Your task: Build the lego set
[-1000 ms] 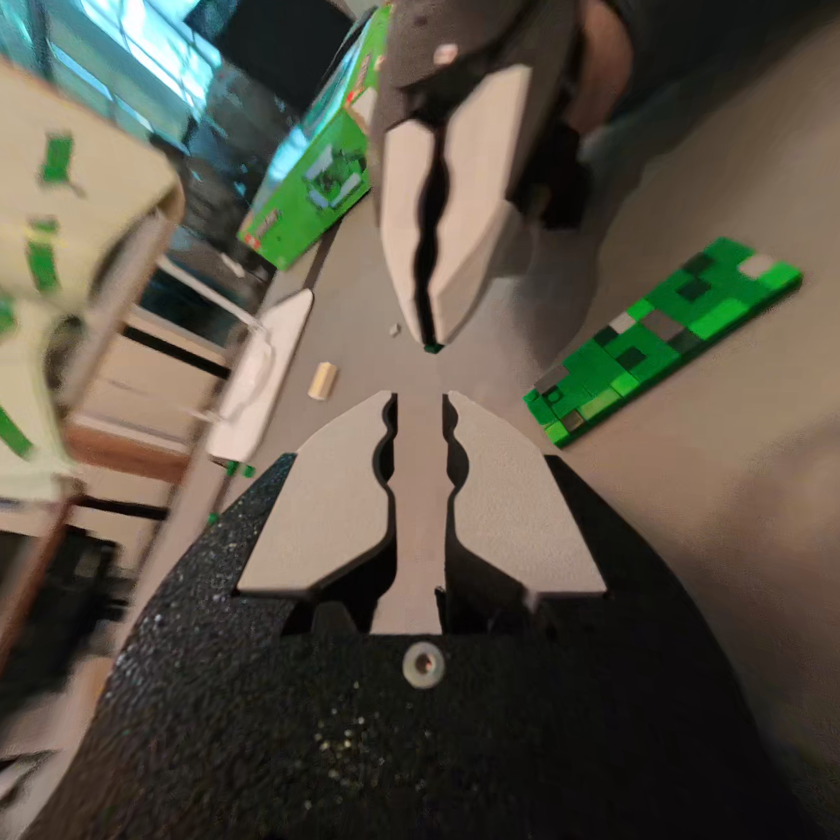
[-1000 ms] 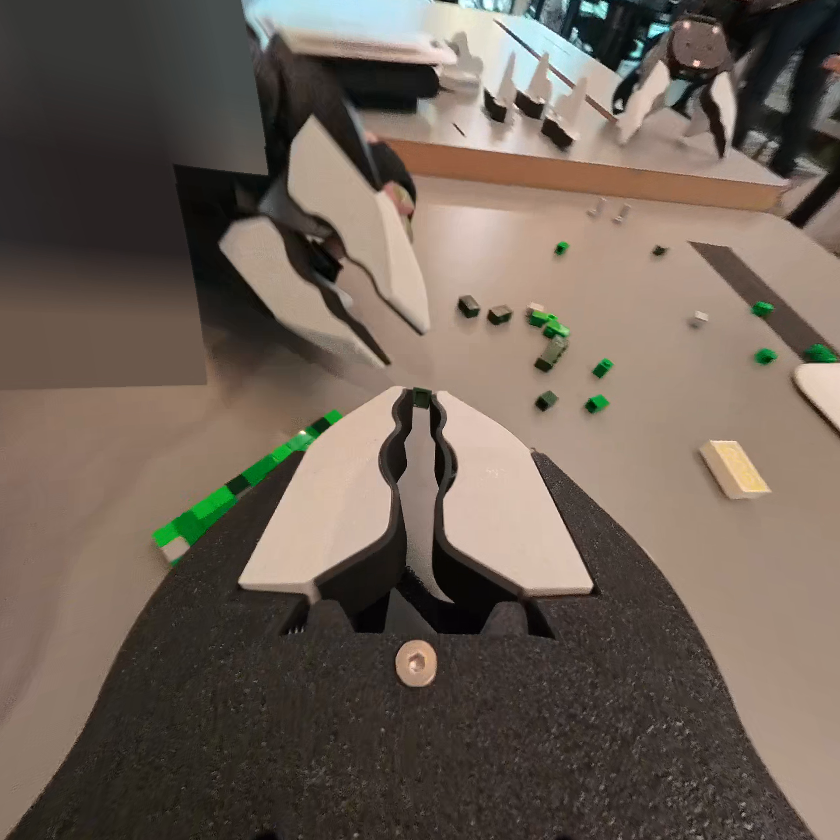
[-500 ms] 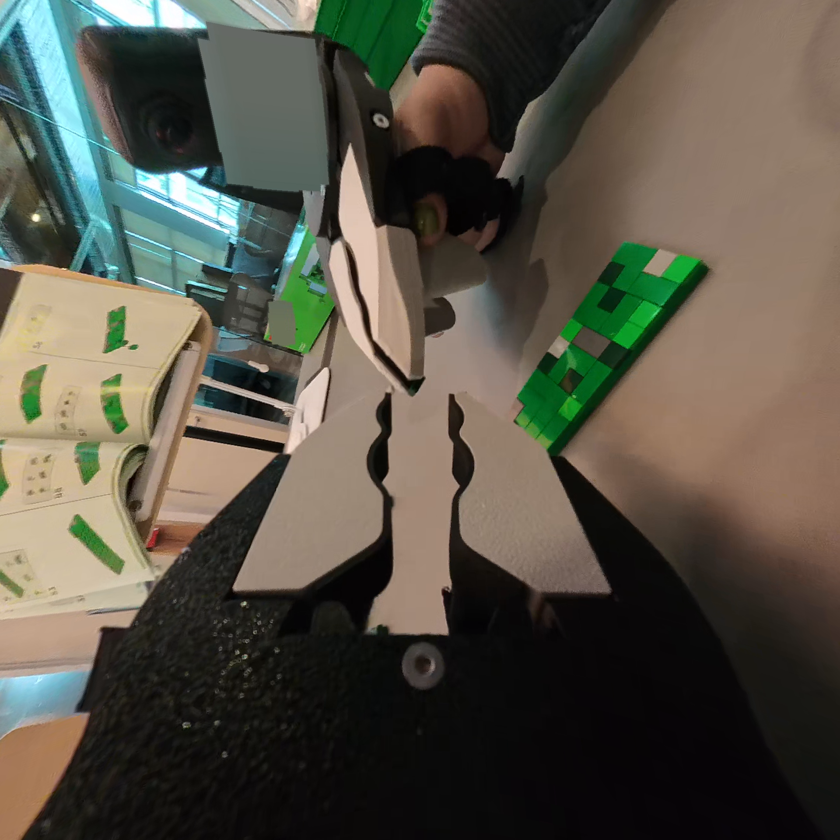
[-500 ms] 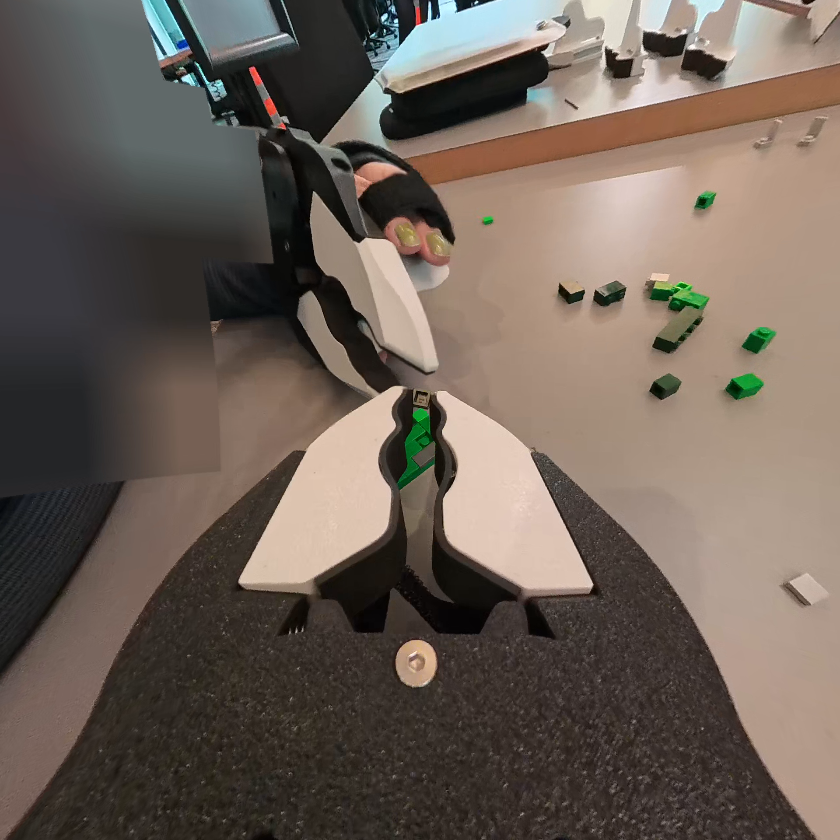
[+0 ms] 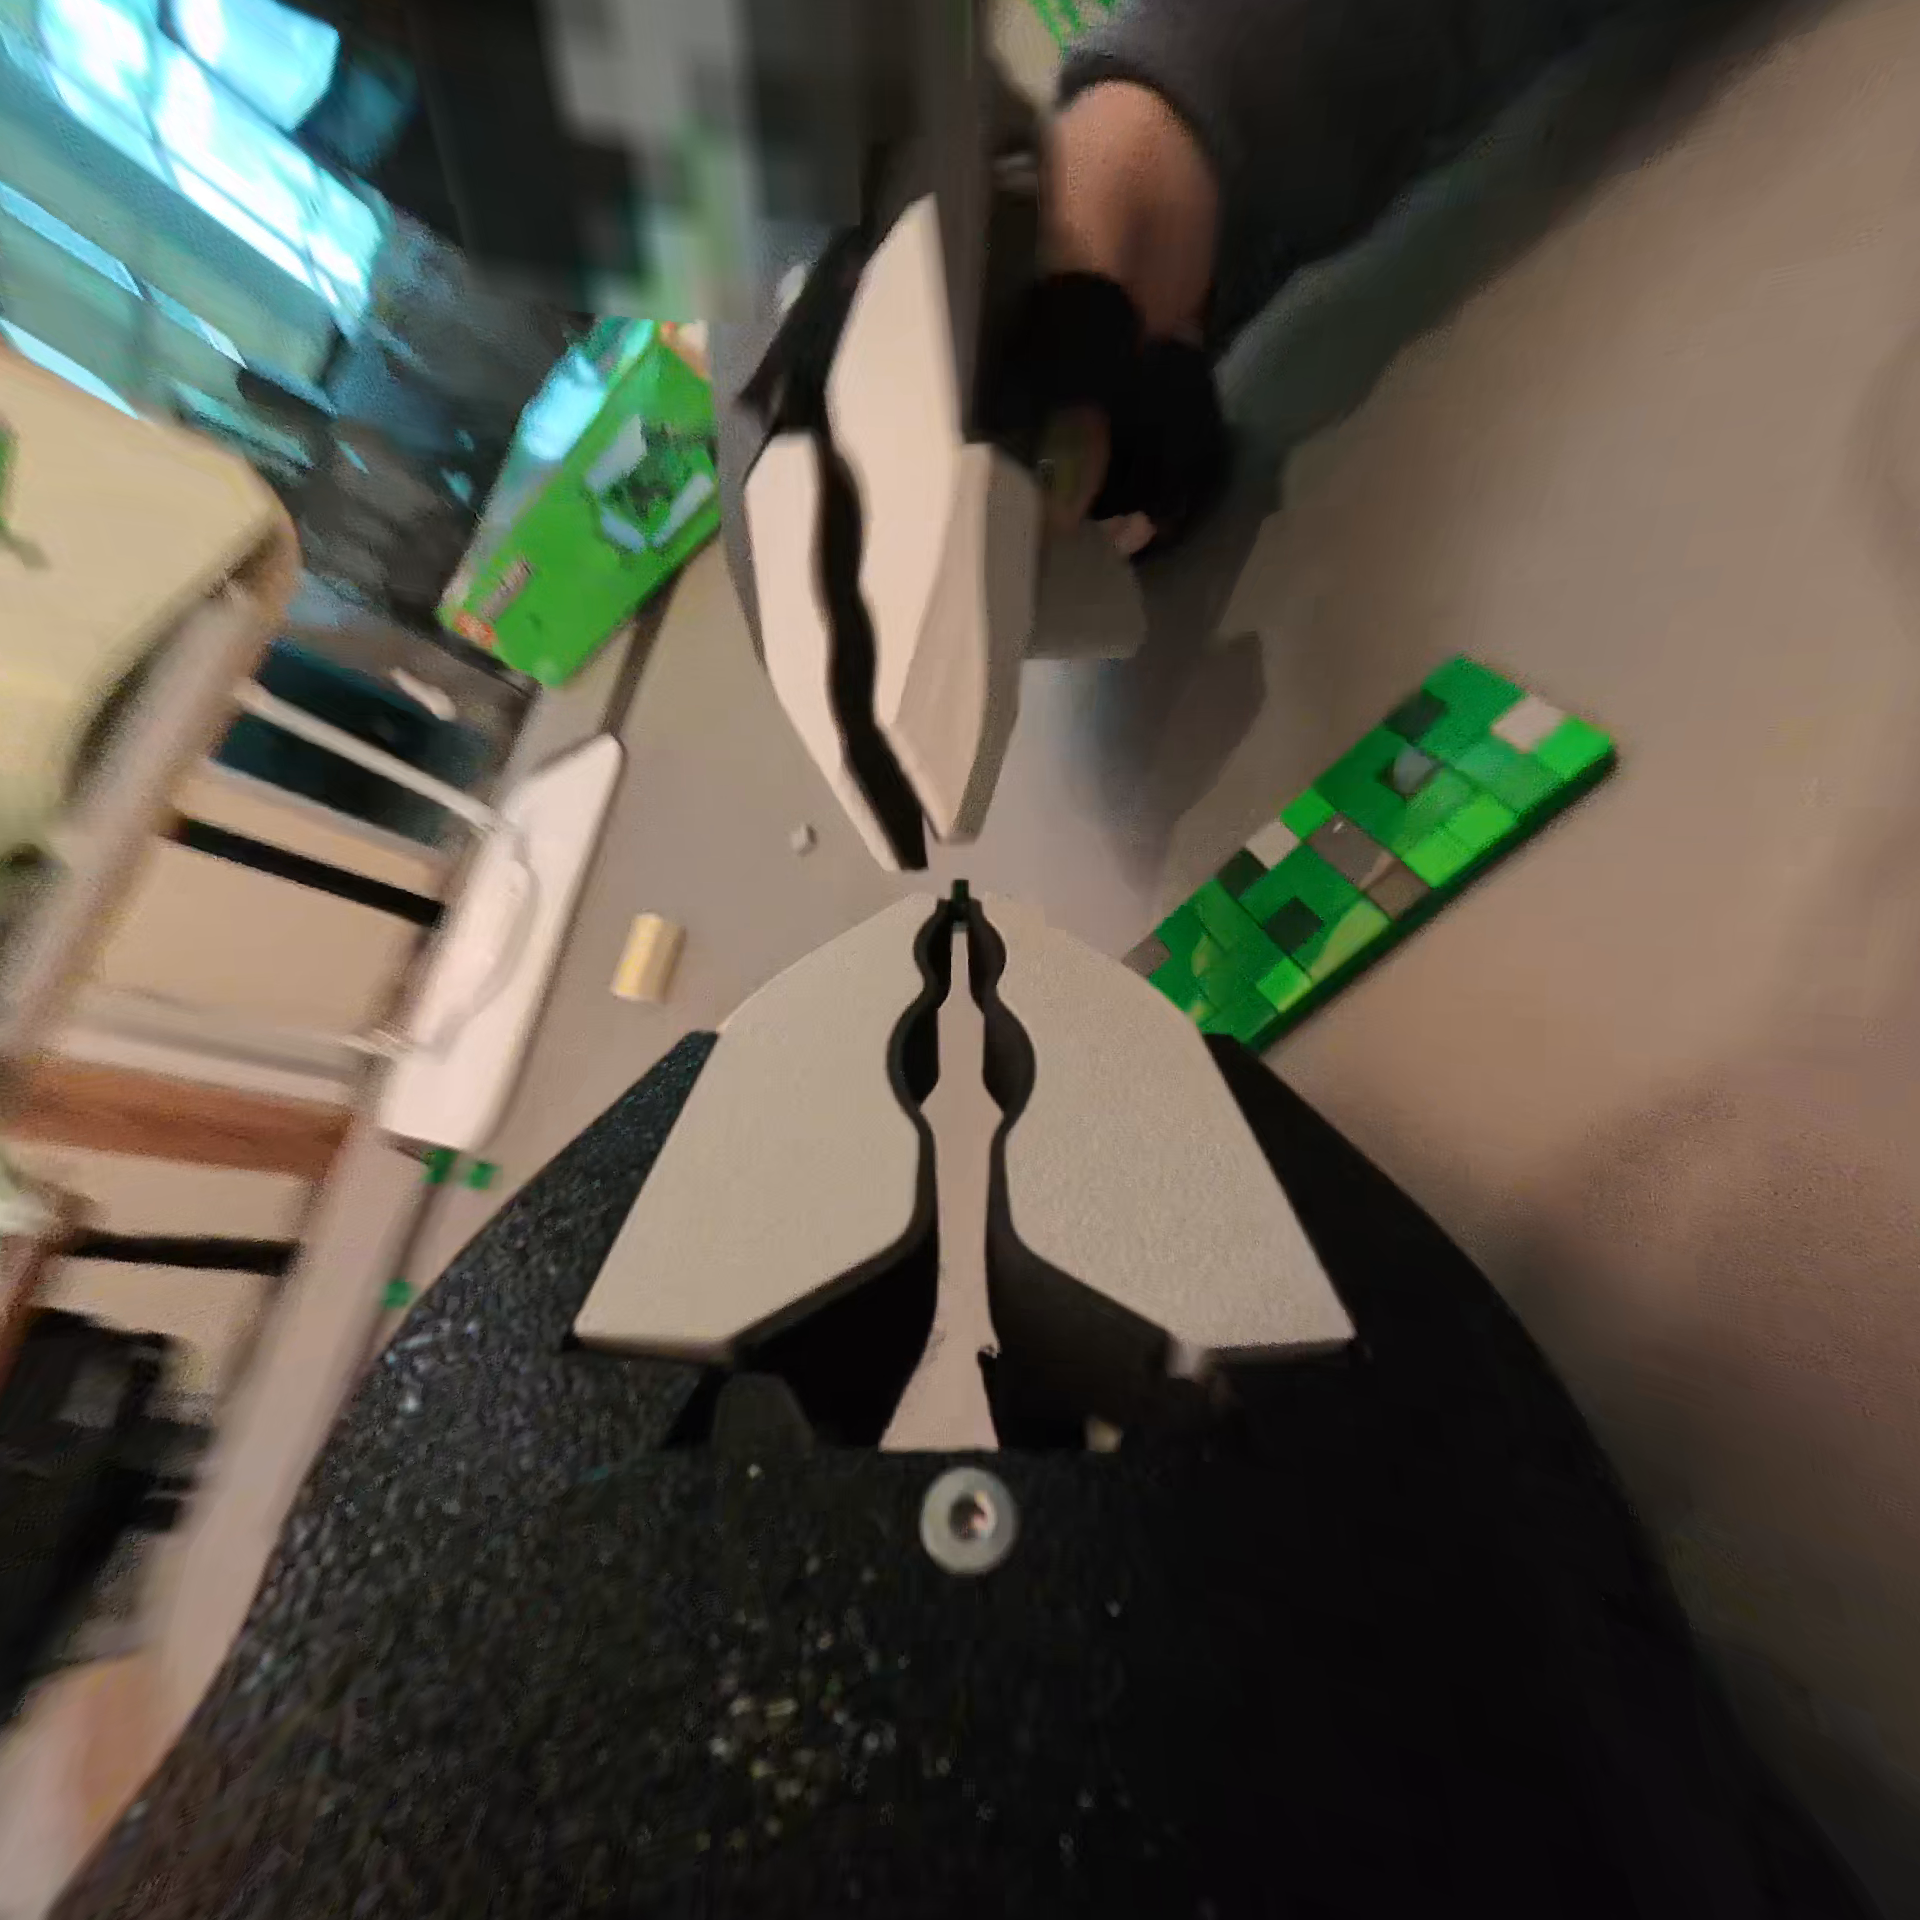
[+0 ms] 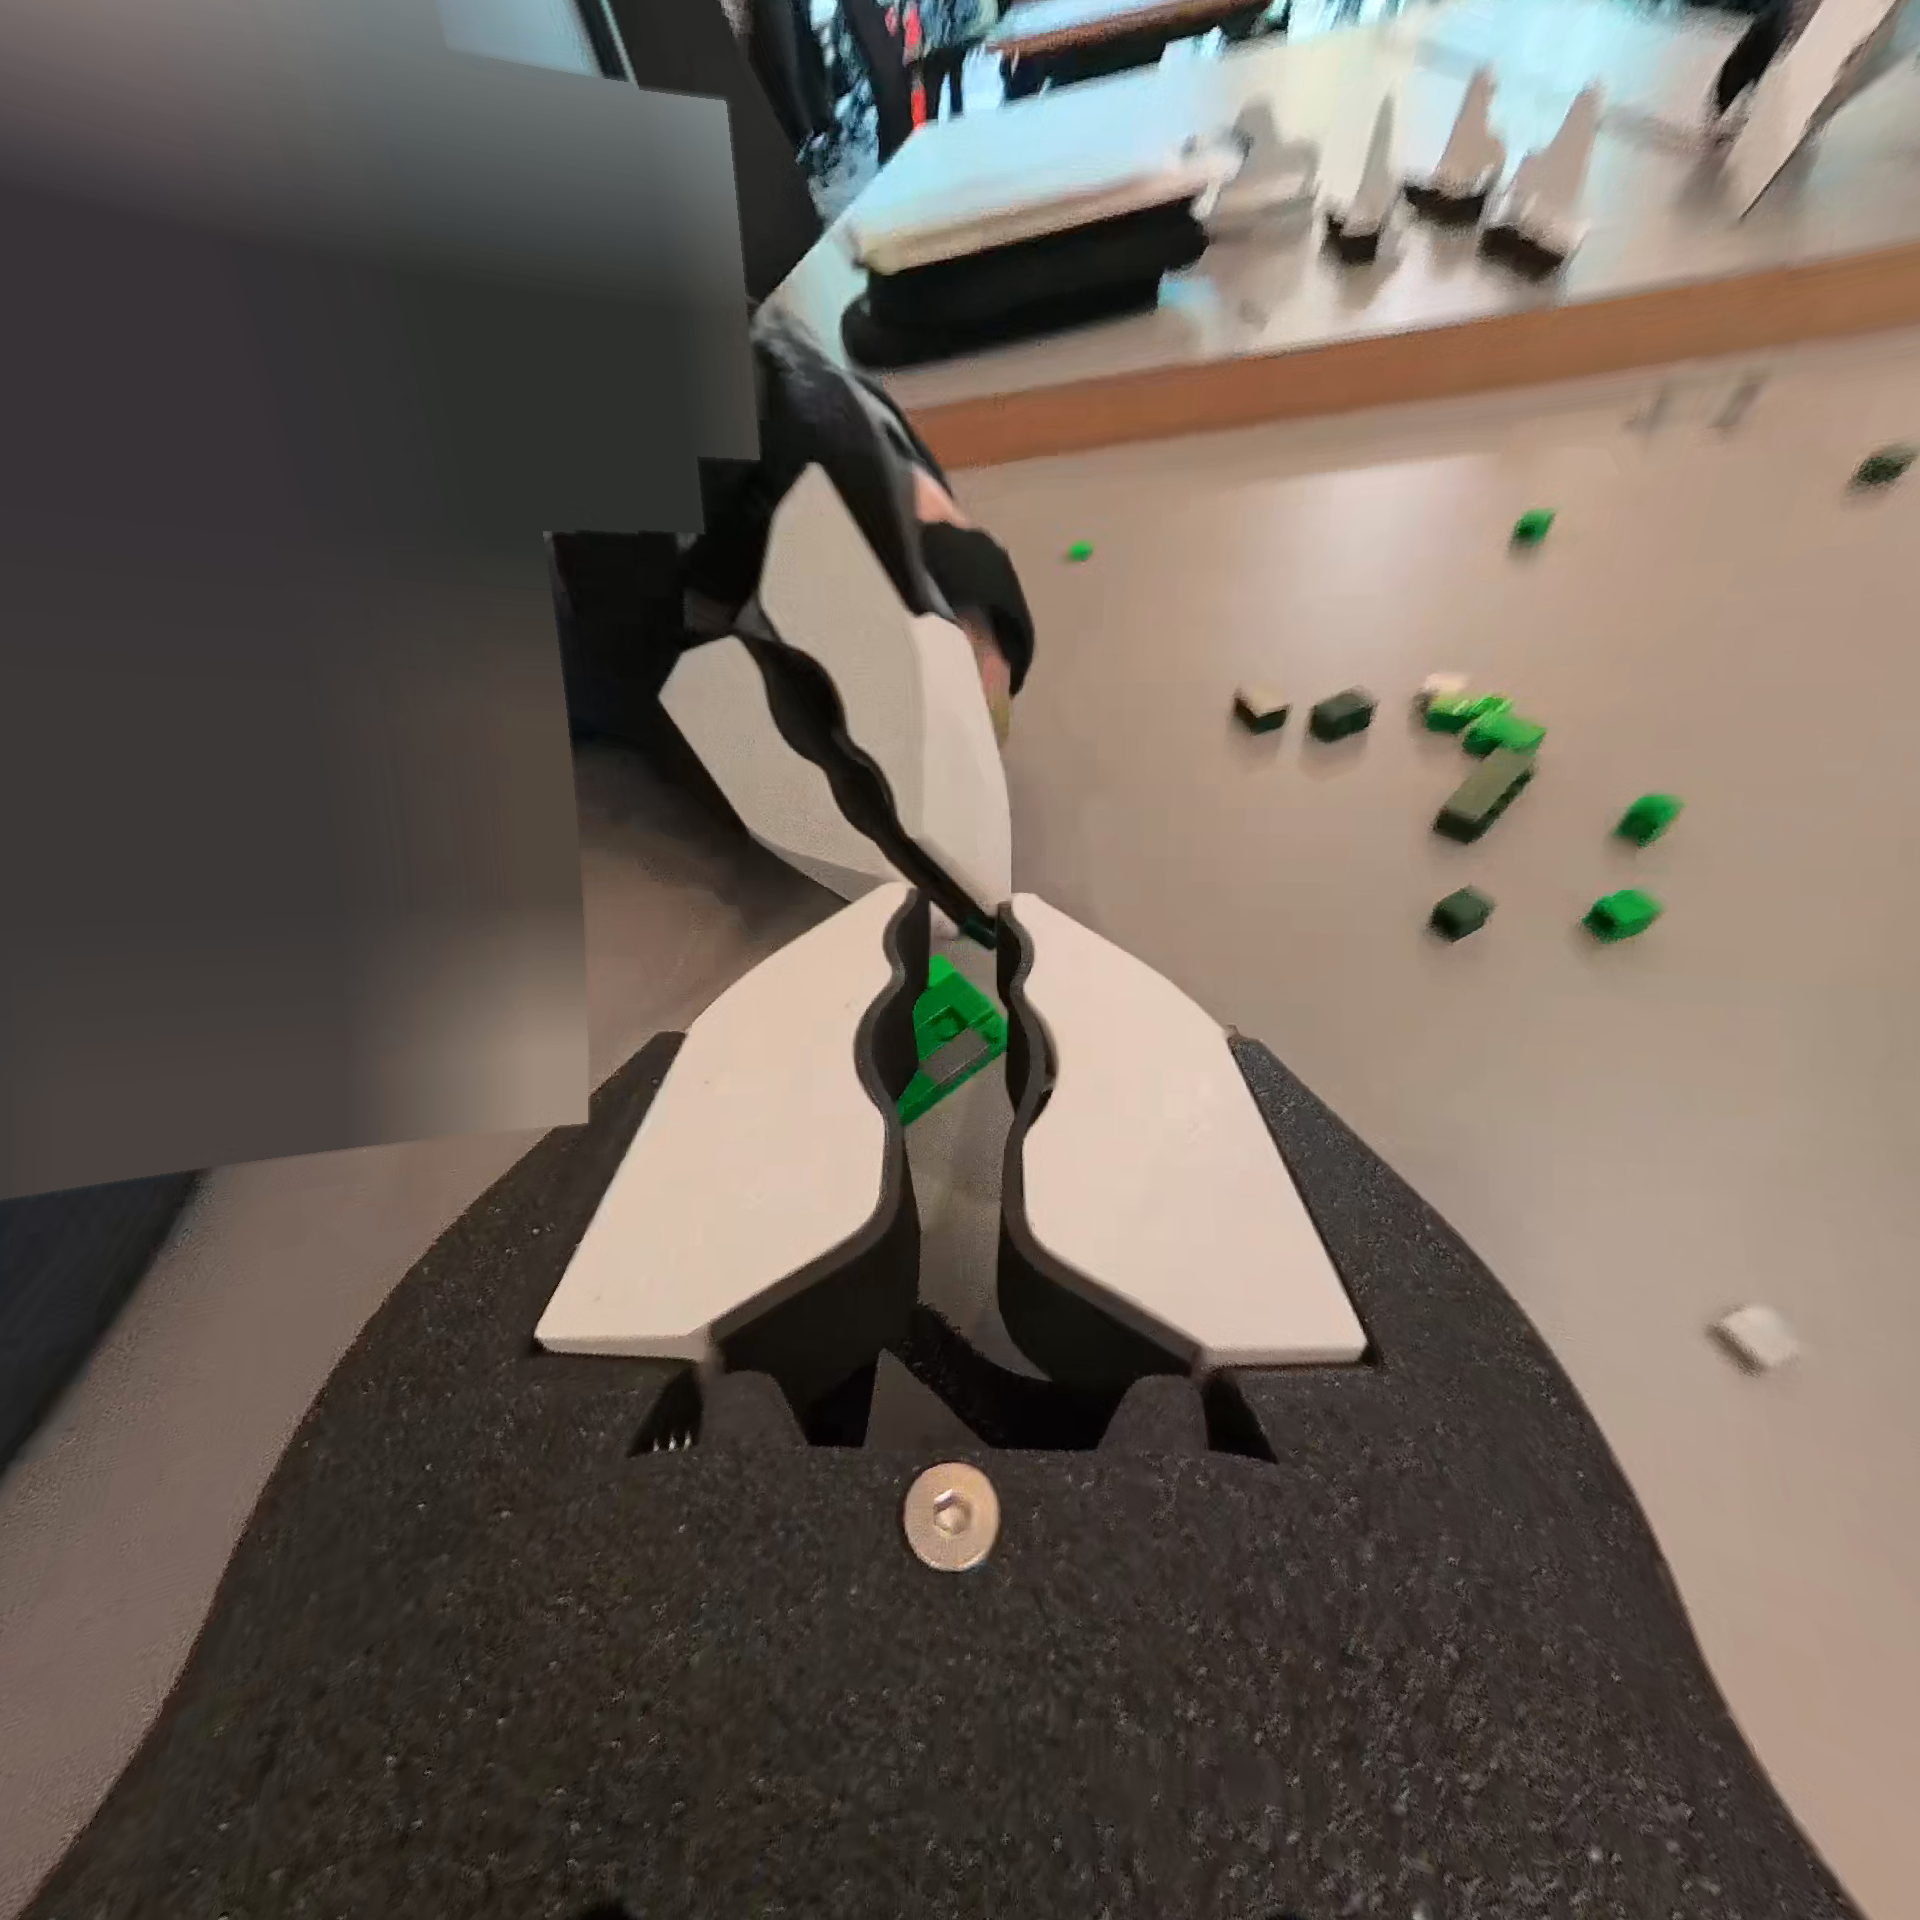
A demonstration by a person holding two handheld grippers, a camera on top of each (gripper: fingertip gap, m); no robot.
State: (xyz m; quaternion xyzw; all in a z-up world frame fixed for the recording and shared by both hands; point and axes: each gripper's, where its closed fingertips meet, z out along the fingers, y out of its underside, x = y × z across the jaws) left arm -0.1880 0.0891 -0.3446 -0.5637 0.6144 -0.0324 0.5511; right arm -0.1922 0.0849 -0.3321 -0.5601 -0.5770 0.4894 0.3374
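My left gripper (image 5: 958, 906) is shut on a small dark green lego piece (image 5: 958, 891) pinched at its very tips. My right gripper (image 6: 956, 910) faces it tip to tip, with its jaws a little apart and nothing in them. In the right wrist view the left gripper's fingers (image 6: 883, 717) come in from the upper left with the small piece (image 6: 977, 928) at their tips. The flat build of green, dark green and grey tiles (image 5: 1382, 862) lies on the grey table to the right, and shows through the right finger gap (image 6: 951, 1029).
Loose green and dark bricks (image 6: 1486, 769) are scattered on the table to the right. A green set box (image 5: 592, 520), a white flat object (image 5: 499, 935) and a small cream piece (image 5: 649, 956) lie at the left. A white tile (image 6: 1756, 1335) lies nearer.
The small dark green piece has passed from my right gripper to my left. The left gripper has shut on it and the right has opened a little.
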